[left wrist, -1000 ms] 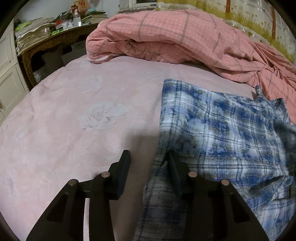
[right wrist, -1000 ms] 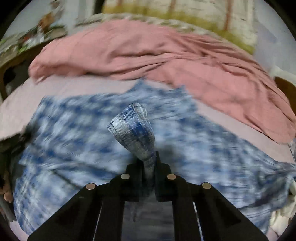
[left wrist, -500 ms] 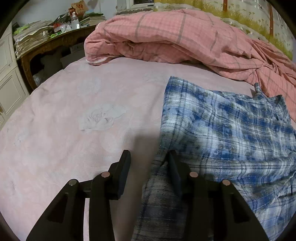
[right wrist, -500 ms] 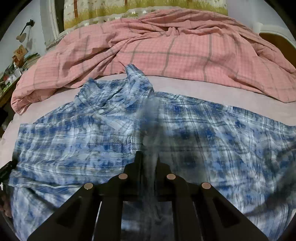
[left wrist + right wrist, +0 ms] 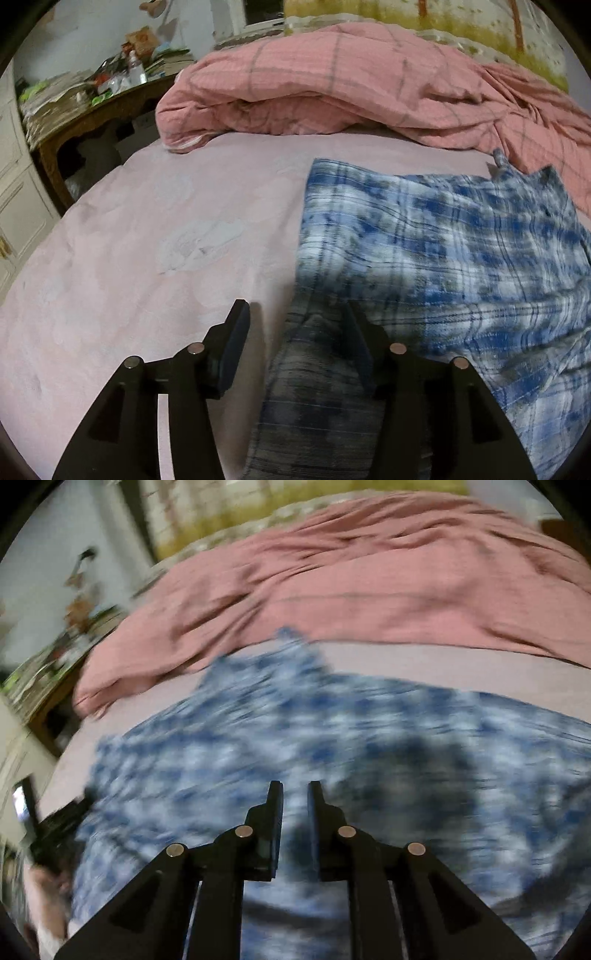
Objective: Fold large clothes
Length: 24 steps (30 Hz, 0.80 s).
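Lying flat on the pink bed, the blue checked shirt is spread out and ready to fold. Right at the near edge of the bed, the left gripper has its jaws wide apart. One finger sits on the bare sheet and the other sits over the shirt's side edge, so the cloth edge runs up between them, but nothing is pinched. The right gripper hangs above the middle of the shirt with a small gap between its fingers and nothing in that gap. That view is very blurry, so small things there are hard to tell.

This shirt looks soft, thin and light. It will flop and sag when lifted, and it may slide a little on the sheet. A good place to grab is the side edge or a corner, with one gripper on each end so it stays straight.

Farther back, a big pink blanket is piled along the far edge of the bed. A messy wooden desk stands past the far left corner.
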{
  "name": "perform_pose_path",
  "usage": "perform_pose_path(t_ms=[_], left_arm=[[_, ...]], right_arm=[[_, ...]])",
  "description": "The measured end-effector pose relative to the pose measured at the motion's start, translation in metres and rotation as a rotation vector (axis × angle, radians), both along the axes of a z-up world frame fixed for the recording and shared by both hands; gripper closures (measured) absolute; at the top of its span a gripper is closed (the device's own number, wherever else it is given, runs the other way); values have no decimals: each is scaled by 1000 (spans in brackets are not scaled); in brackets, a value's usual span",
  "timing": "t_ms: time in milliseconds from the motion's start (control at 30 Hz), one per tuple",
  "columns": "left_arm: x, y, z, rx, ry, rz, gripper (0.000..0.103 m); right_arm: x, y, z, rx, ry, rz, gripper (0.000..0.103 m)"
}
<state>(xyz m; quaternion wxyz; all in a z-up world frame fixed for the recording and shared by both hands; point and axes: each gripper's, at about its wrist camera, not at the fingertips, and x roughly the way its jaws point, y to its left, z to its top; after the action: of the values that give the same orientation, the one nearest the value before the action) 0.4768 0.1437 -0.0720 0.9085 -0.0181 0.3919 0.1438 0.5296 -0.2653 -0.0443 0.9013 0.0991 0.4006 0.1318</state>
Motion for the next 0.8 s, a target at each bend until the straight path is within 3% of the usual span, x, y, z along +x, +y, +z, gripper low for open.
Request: perform_pose_path(t_ms=[133, 233, 333, 433, 467, 500, 567, 667, 733, 800], left_arm=[[1, 4, -1, -16, 6, 10, 46], [3, 9, -1, -34, 17, 14, 42], [2, 12, 0, -56, 10, 17, 43], [-1, 10, 3, -55, -8, 8, 43], [-1, 8, 3, -46, -8, 5, 43], [0, 6, 3, -38, -6, 2, 43], [0, 3, 2, -24, -2, -2, 43], [0, 6, 3, -35, -3, -1, 41], [0, 9, 2, -53, -3, 2, 40], [0, 10, 2, -61, -2, 2, 40]], right_arm=[[4, 31, -20, -50, 62, 73, 89], [9, 43, -39, -160, 147, 86, 89], [2, 37, -35, -199, 173, 81, 89], [-16, 41, -5, -239, 41, 60, 87], [-20, 45, 0, -217, 23, 85, 75], [-24, 48, 3, -201, 12, 103, 54], [-31, 60, 7, -193, -34, 150, 26], [-29, 78, -1, -218, -37, 188, 26], [-24, 86, -12, -225, -33, 186, 33], [-17, 92, -26, -260, 2, 201, 59]])
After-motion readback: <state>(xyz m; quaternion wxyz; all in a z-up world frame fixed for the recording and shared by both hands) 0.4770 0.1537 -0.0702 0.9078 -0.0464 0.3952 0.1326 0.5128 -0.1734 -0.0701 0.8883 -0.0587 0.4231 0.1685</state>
